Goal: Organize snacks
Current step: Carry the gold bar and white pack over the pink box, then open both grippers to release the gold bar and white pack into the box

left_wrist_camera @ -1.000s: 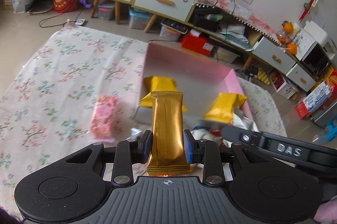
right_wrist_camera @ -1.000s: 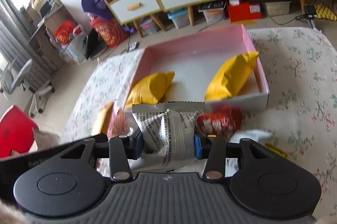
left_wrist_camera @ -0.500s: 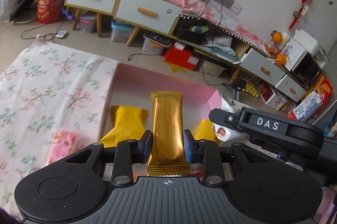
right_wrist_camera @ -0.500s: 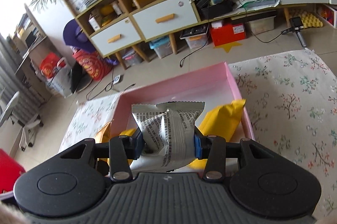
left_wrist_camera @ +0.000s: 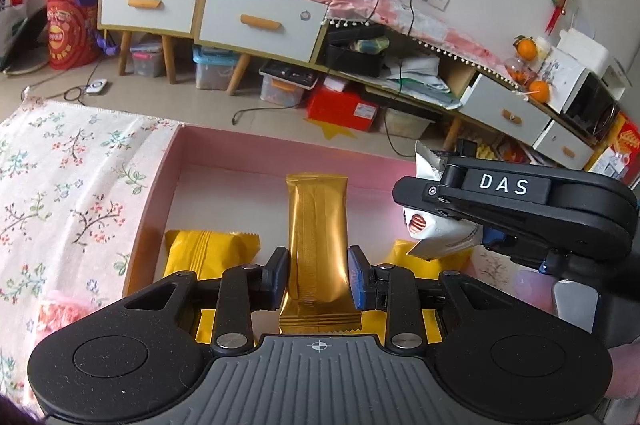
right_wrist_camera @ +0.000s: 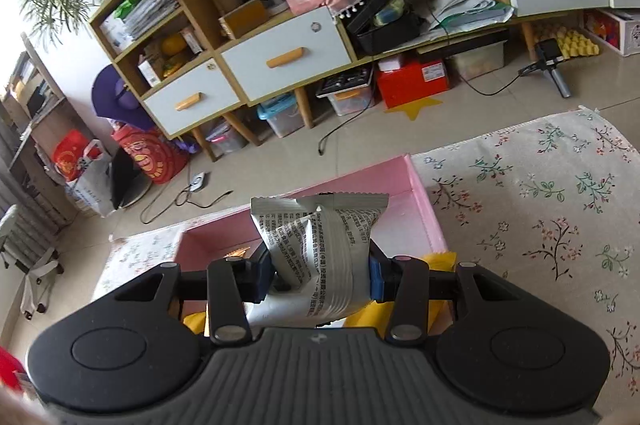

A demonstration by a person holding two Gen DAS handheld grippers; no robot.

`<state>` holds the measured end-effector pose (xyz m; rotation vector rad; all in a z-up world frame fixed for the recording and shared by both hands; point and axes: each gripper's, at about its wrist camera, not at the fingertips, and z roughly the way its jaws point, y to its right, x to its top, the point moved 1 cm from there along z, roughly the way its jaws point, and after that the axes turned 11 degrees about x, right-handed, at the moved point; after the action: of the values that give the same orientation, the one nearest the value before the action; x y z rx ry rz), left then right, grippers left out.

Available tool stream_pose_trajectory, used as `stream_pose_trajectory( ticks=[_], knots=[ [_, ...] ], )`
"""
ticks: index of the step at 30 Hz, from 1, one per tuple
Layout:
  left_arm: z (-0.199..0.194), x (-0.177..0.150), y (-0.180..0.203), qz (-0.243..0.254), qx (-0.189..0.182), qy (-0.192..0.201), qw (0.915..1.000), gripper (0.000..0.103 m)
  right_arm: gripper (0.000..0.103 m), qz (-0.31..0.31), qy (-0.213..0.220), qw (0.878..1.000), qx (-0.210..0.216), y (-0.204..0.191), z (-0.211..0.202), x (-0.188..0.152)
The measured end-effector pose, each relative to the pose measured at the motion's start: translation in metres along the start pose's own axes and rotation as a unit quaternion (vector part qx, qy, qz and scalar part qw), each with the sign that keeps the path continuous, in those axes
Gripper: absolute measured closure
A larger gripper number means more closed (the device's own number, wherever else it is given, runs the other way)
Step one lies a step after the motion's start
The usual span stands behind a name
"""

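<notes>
L gripper clamps a gold bar upright betw. its pads, held over the pink box on the floral cloth. R gripper pinches a crumpled white pack, also over the box, just R of the L one. Two yellow packs lie in the box, one at L, other mostly hidden under the R gripper; a pink snack sits on the cloth outside the box
</notes>
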<state>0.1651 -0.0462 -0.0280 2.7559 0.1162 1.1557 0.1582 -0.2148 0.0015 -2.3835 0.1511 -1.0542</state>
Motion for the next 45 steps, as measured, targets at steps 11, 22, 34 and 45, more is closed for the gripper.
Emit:
stream_pose_trajectory(
  ticks=[11, 22, 34, 45],
  knots=[
    [0.014, -0.001, 0.002, 0.013, 0.027, 0.001, 0.9995, 0.072, 0.061, 0.003, 0.009, 1.0, -0.009, 0.007, 0.009, 0.0],
    [0.006, 0.0, 0.006, 0.03, 0.022, 0.01, 0.9992, 0.032, 0.028, 0.011, 0.014, 1.0, -0.006, 0.005, -0.002, 0.003],
    [-0.025, -0.005, 0.013, 0.066, 0.023, 0.015, 0.9975, 0.018, 0.017, -0.025, -0.001, 0.999, -0.02, 0.001, -0.023, 0.003],
    [-0.063, -0.014, 0.01, 0.1, 0.034, 0.02, 0.9942, 0.009, 0.009, -0.05, -0.02, 0.998, -0.043, -0.001, -0.053, -0.005]
  ],
)
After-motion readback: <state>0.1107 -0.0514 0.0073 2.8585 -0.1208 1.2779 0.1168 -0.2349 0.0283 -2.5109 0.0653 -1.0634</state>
